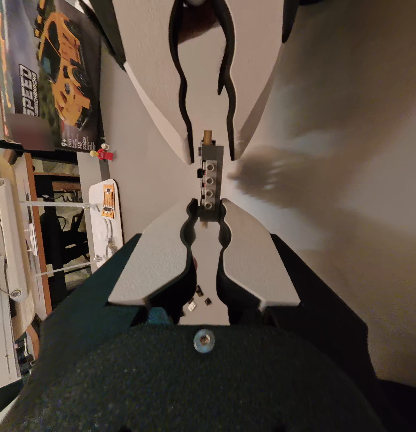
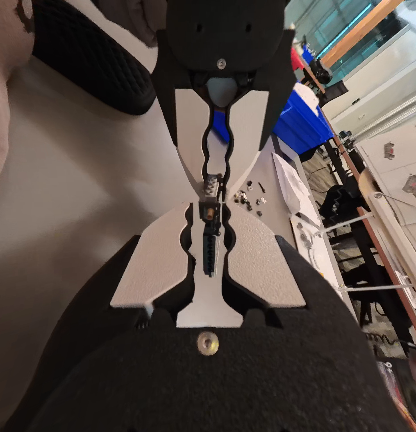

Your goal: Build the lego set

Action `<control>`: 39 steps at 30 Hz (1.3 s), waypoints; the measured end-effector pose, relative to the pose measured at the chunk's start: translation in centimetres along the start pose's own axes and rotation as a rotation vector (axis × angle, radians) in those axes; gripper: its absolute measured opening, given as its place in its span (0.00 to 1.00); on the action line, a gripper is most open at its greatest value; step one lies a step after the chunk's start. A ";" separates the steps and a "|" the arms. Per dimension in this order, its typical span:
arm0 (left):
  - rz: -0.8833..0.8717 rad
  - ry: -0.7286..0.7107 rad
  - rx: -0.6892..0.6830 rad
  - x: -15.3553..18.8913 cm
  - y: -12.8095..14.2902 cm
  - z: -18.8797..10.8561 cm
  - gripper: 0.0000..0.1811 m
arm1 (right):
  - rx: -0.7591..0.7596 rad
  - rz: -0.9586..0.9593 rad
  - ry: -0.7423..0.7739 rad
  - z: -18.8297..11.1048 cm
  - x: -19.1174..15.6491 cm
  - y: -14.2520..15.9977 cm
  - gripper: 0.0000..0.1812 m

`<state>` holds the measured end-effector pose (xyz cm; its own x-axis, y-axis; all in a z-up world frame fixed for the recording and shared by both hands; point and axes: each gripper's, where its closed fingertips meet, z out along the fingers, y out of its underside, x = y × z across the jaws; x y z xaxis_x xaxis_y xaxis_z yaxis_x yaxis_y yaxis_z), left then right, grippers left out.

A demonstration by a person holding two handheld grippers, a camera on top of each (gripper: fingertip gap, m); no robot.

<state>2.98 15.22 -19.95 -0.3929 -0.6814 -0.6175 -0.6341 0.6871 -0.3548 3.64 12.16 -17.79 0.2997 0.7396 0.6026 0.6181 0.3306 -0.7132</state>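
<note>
A small grey lego assembly [image 1: 210,184] with a row of studs and a tan pin at its far end is held above the white table [image 1: 146,131]. My left gripper [image 1: 209,205] is shut on its near end. My right gripper [image 1: 211,160] comes in from the top, nose to nose with the left. Its jaws sit narrowly around the pin end, with thin gaps on both sides. In the right wrist view the assembly [image 2: 210,217] lies between the right gripper's [image 2: 207,207] fingers. The left gripper [image 2: 214,184] holds the studded end beyond it.
The lego box [image 1: 57,77] lies at the left, with a red minifigure [image 1: 104,153] beside it. An orange sticker sheet [image 1: 108,201] lies nearer the table edge. Loose small pieces [image 2: 249,198] and white paper bags [image 2: 293,187] lie to the right, with a blue bin [image 2: 300,126] behind. The grippers' ends are close to 4 centimetres from one another. The red minifigure [image 1: 104,153] is about 35 centimetres from both grippers' fingertips.
</note>
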 end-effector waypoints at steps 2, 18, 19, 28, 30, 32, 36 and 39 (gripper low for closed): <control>0.016 0.006 -0.032 -0.1 0.1 0.2 0.10 | -0.057 -0.010 -0.016 0.3 -0.3 0.4 0.13; -0.010 0.147 -0.036 1.6 -0.7 0.5 0.10 | -0.047 -0.053 -0.037 0.8 -1.5 1.1 0.09; -0.011 0.157 -0.038 1.8 -0.7 0.5 0.10 | -0.043 -0.055 -0.046 0.8 -1.7 1.1 0.09; -0.003 0.121 -0.014 1.4 -0.8 0.8 0.10 | -0.039 -0.021 -0.040 0.8 -1.4 1.4 0.09; -0.065 0.095 0.015 0.8 -0.8 0.9 0.12 | -0.045 -0.022 0.012 0.7 -0.6 1.6 0.09; -0.221 0.130 0.062 0.4 -0.6 0.7 0.24 | -0.055 -0.033 0.072 0.4 0.4 1.7 0.09; -0.792 0.293 0.346 -0.8 -1.5 -0.8 0.30 | -0.117 -0.094 0.216 -0.7 3.0 2.6 0.09; -1.361 0.534 0.605 -2.1 -2.6 -1.6 0.26 | -0.208 -0.243 0.315 -0.7 4.2 3.2 0.09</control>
<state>4.40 14.46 -16.55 -0.0377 -0.7635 0.6448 -0.3957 -0.5811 -0.7112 7.43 15.95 -17.29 0.3141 0.4299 0.8465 0.8212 0.3244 -0.4695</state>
